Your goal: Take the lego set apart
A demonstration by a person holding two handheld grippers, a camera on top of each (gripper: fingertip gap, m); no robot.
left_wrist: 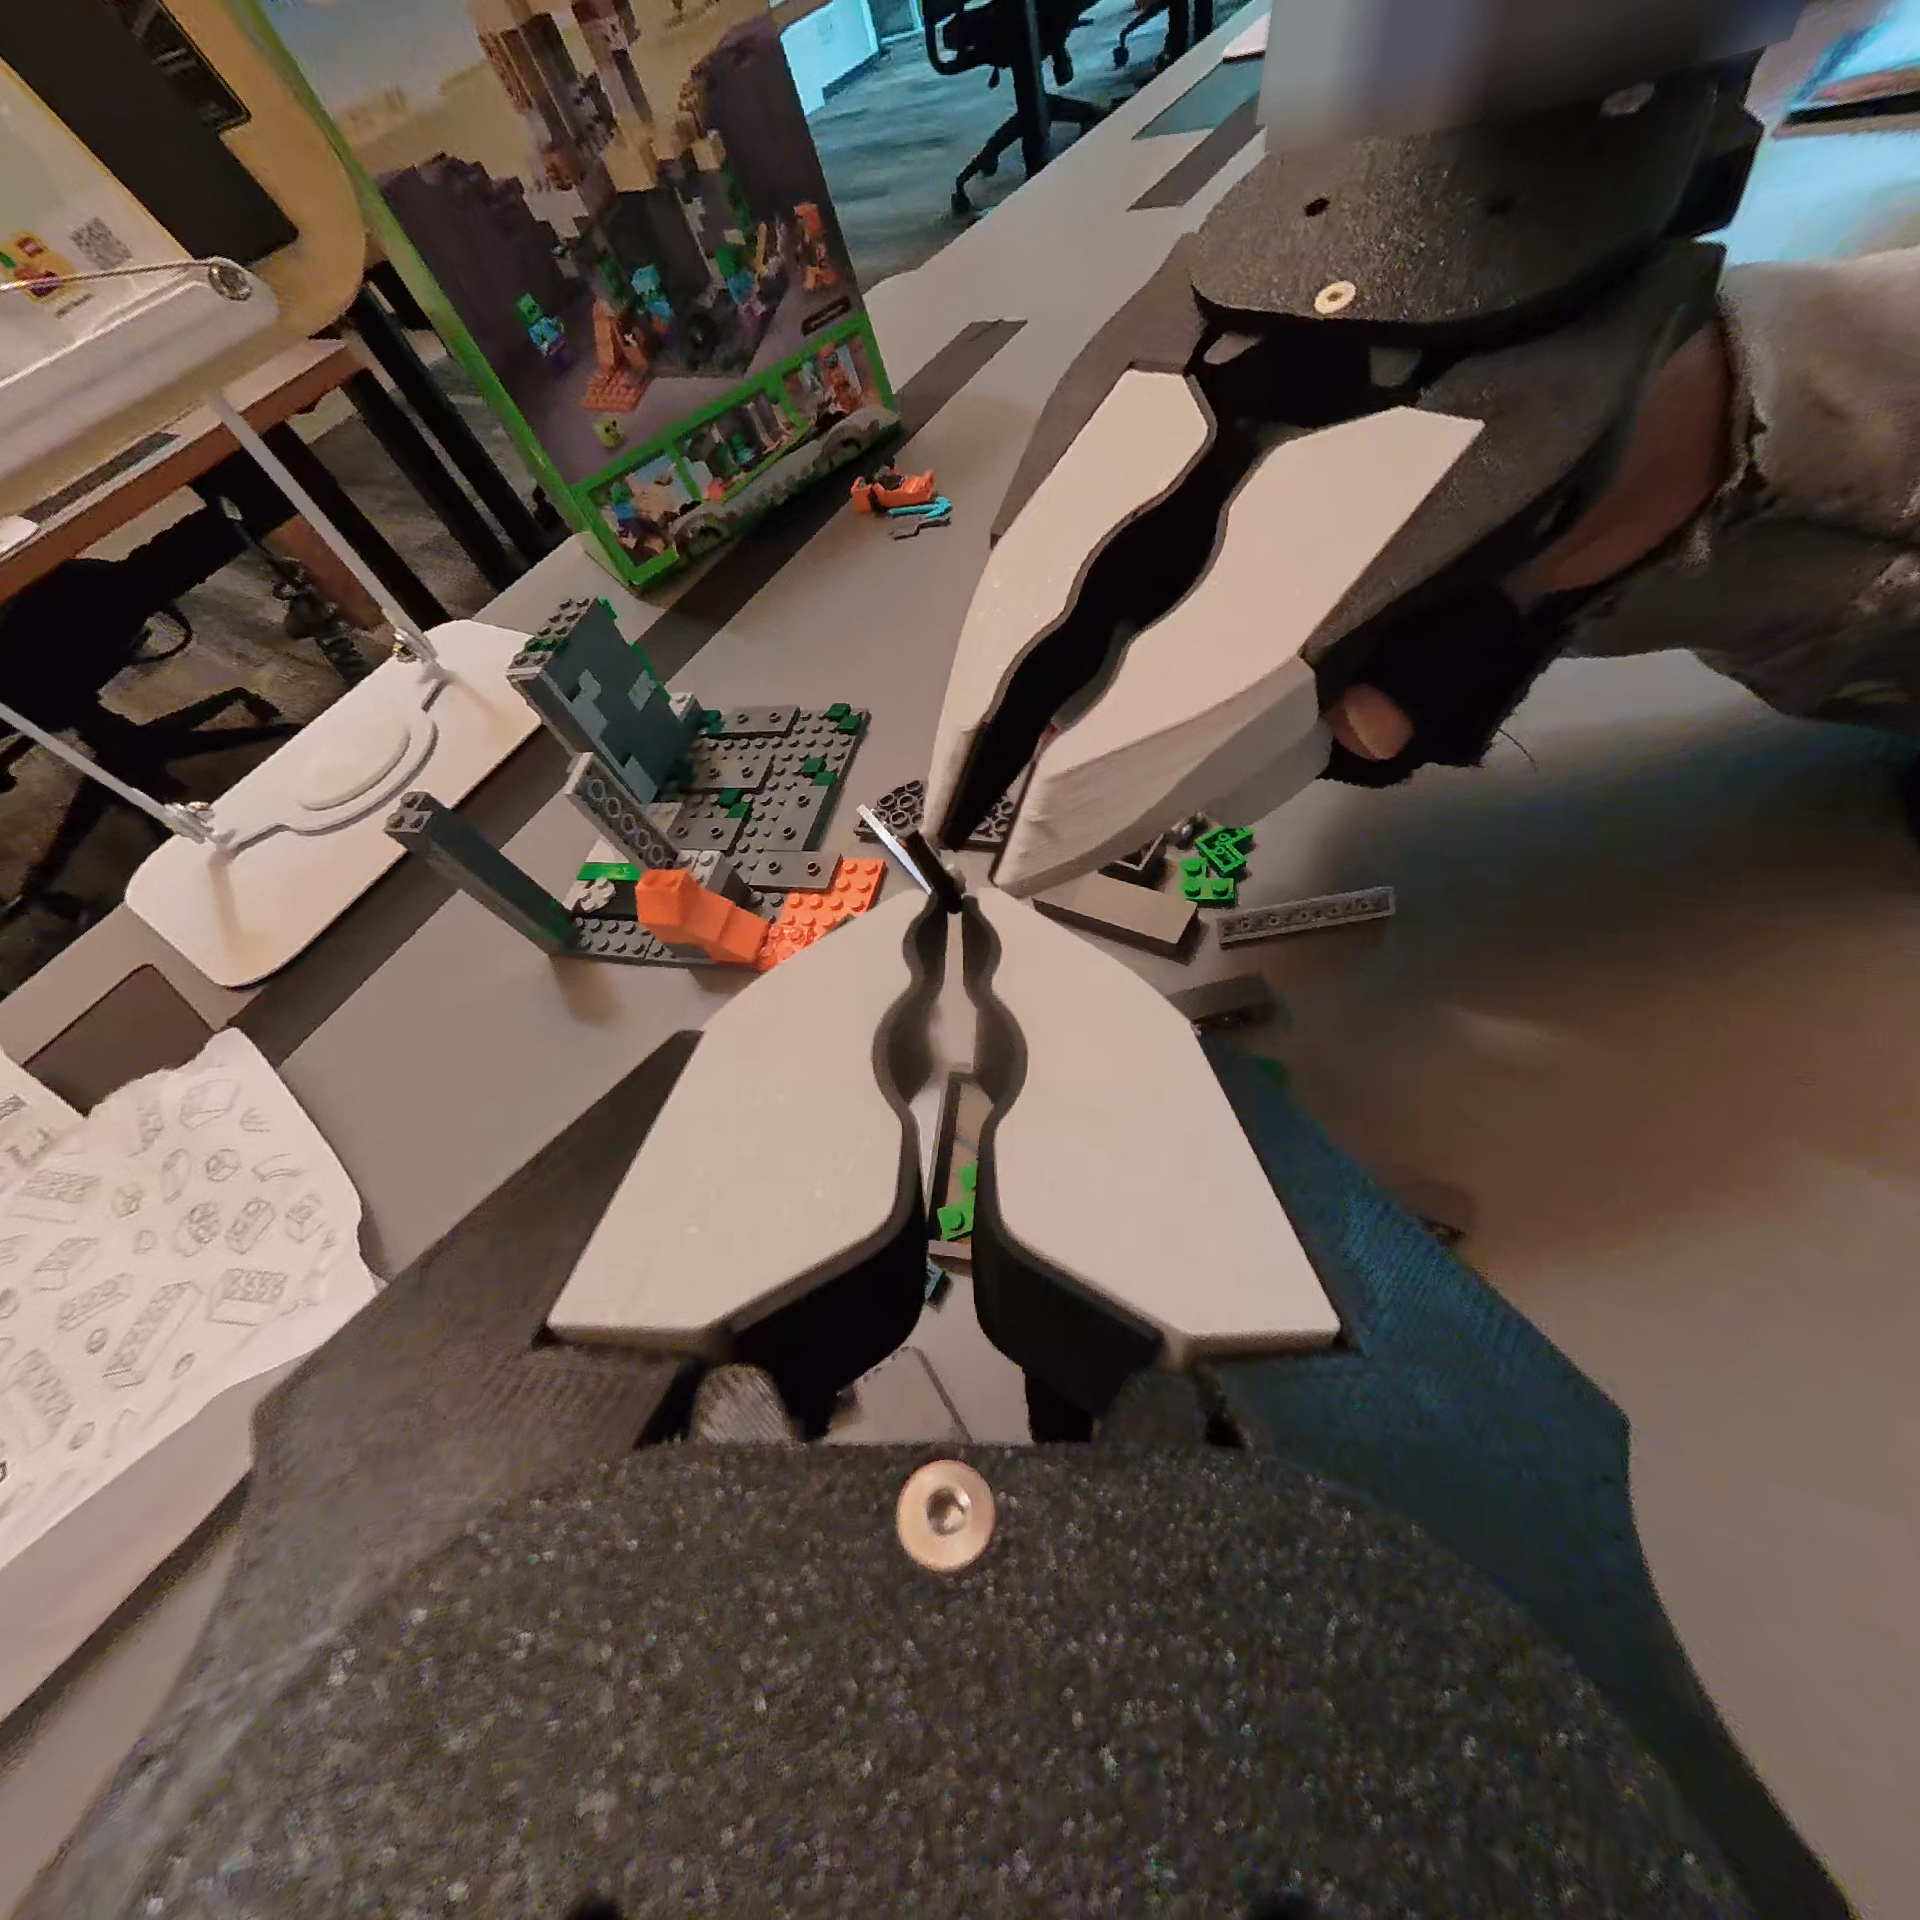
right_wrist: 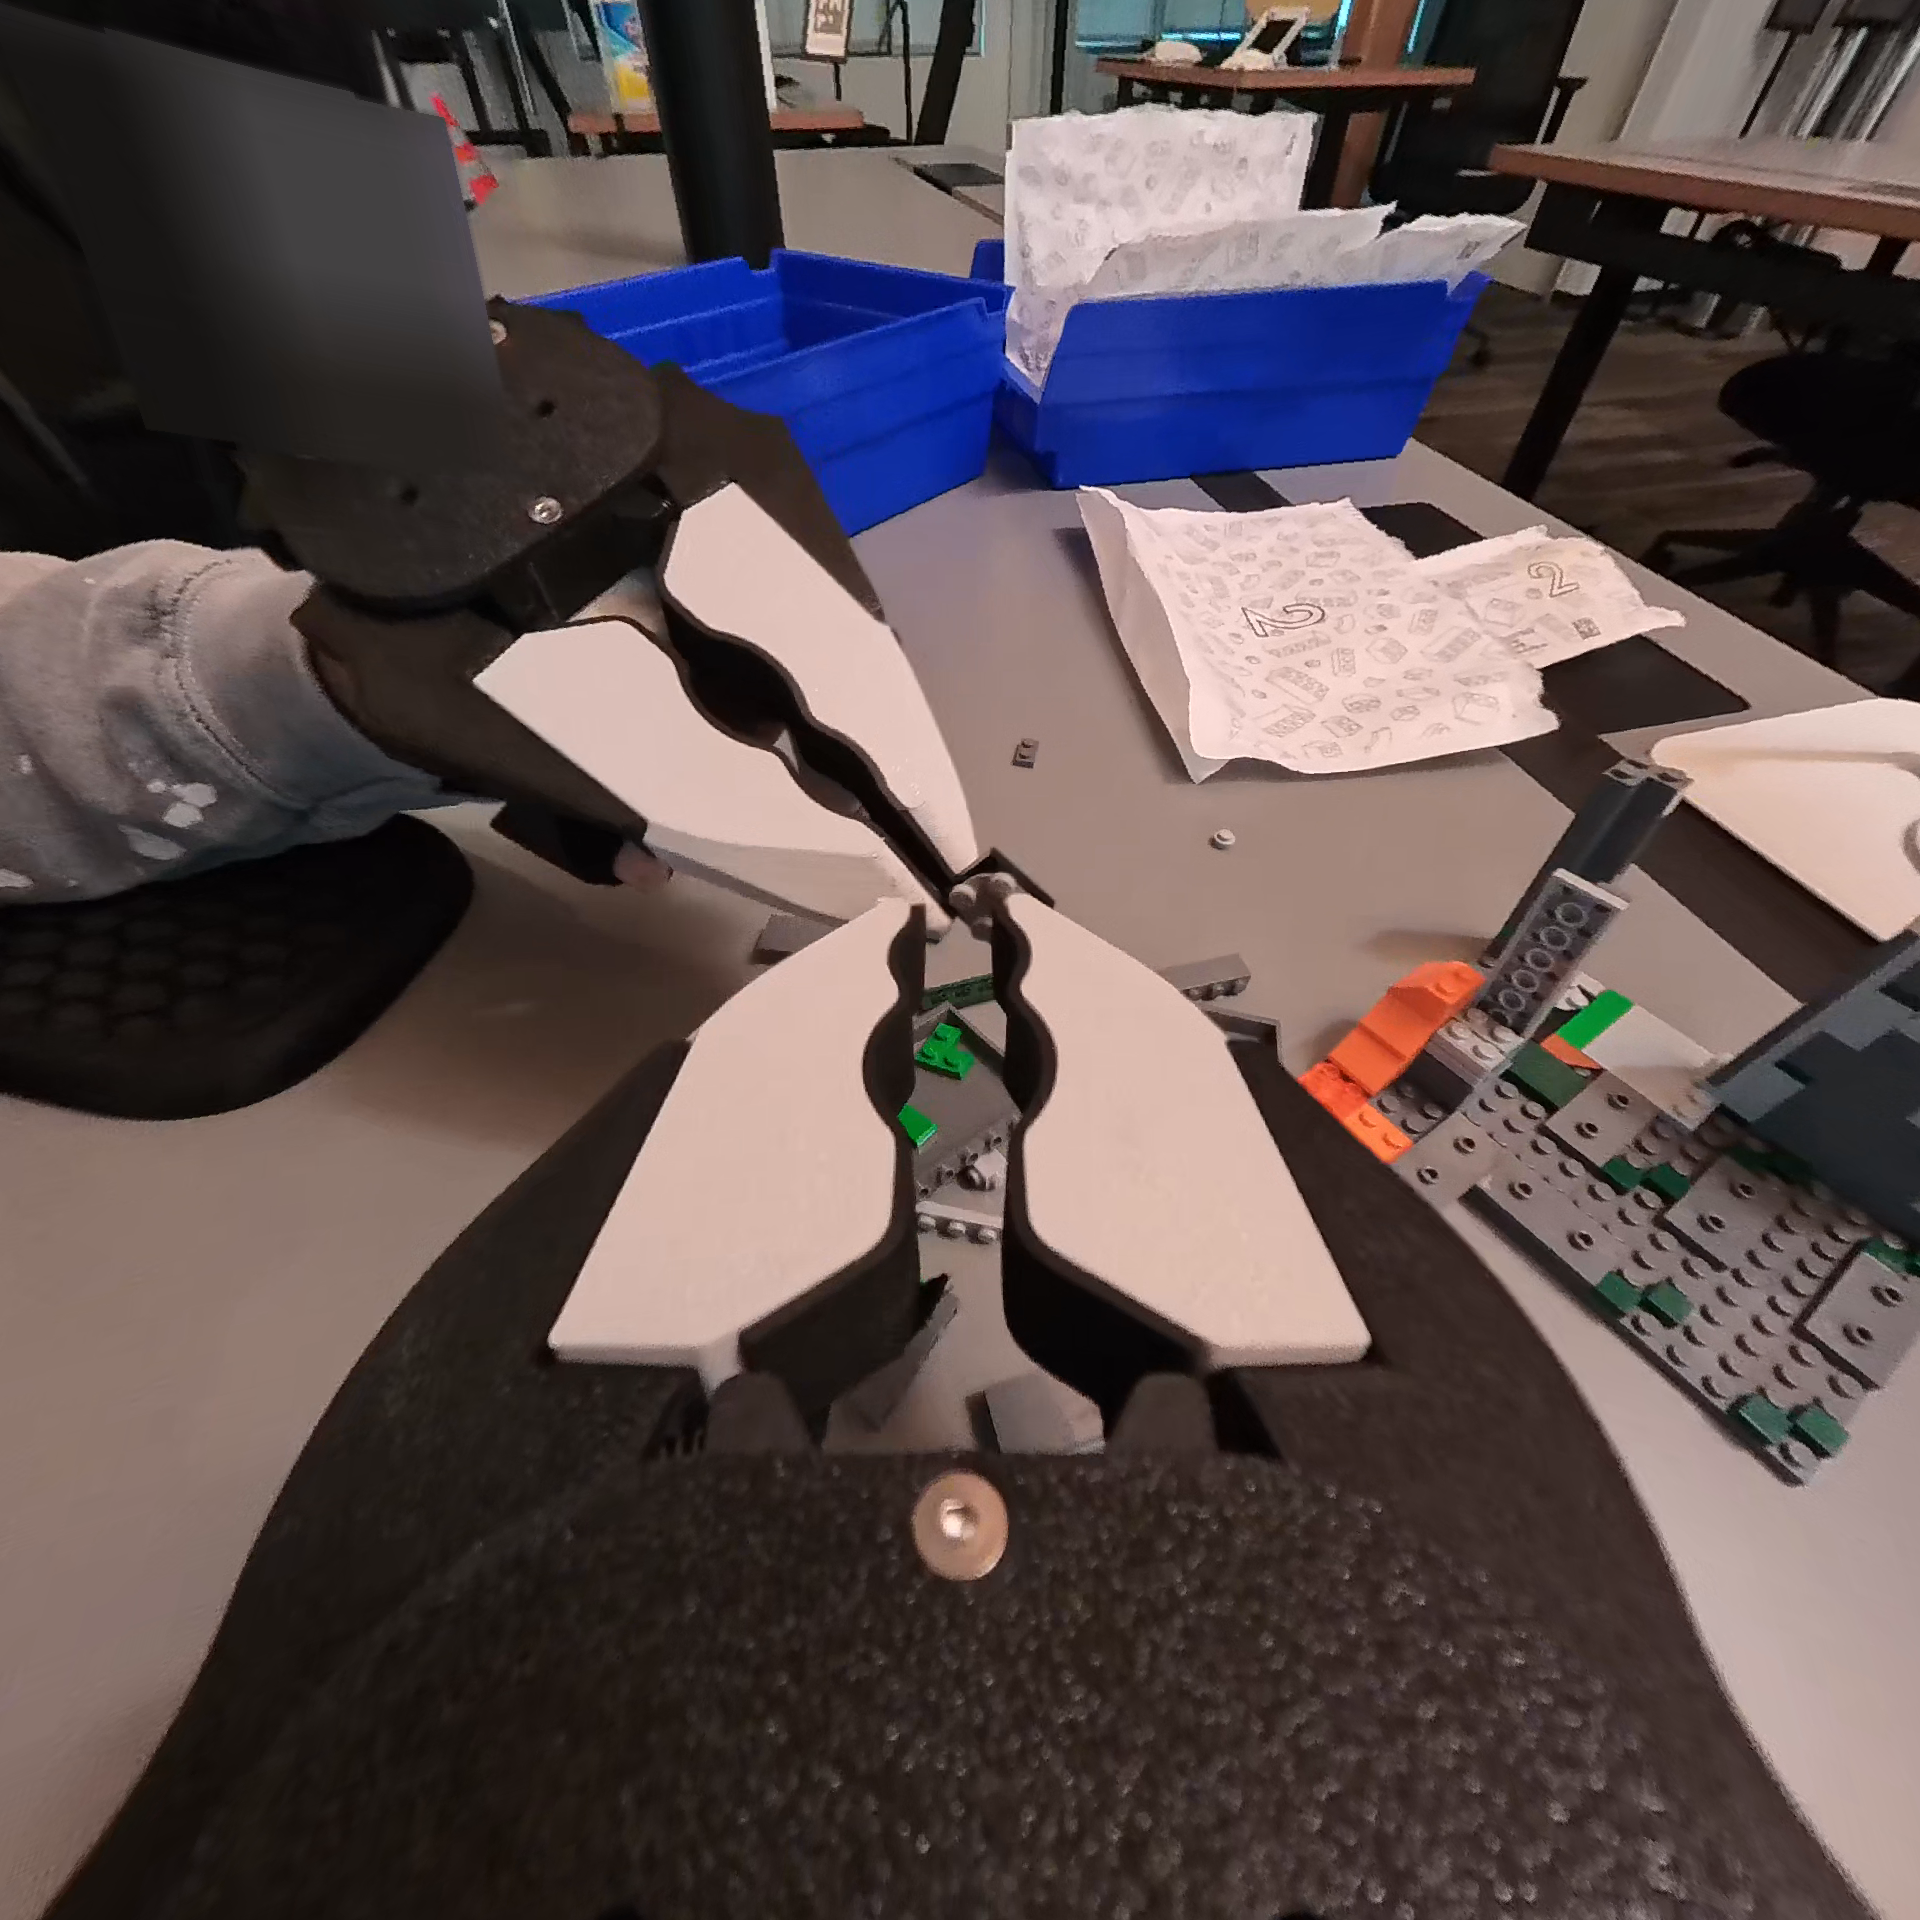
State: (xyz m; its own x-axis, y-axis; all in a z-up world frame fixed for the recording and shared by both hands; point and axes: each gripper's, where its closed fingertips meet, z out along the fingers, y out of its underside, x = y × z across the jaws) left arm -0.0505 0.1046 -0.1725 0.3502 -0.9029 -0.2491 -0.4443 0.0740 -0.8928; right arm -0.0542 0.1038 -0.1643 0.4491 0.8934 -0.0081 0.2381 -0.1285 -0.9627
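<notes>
Left wrist view: I bring my left gripper (left_wrist: 948, 902) and right gripper (left_wrist: 971, 847) tip to tip above the grey table (left_wrist: 468, 1049), each nearly closed and pinching an end of one small dark grey piece (left_wrist: 943, 878), apparently so that opposed pulls can split it. Right wrist view: the rest of the lego set (right_wrist: 1662, 1195), its grey baseplate bearing orange bricks (right_wrist: 1392, 1039) and a dark wall, sits just right of my tips, loose green and grey parts (right_wrist: 940, 1049) lie directly beneath them, and blue bins (right_wrist: 1226, 384) and printed paper bags (right_wrist: 1309, 634) stand well behind, clear of the work.
</notes>
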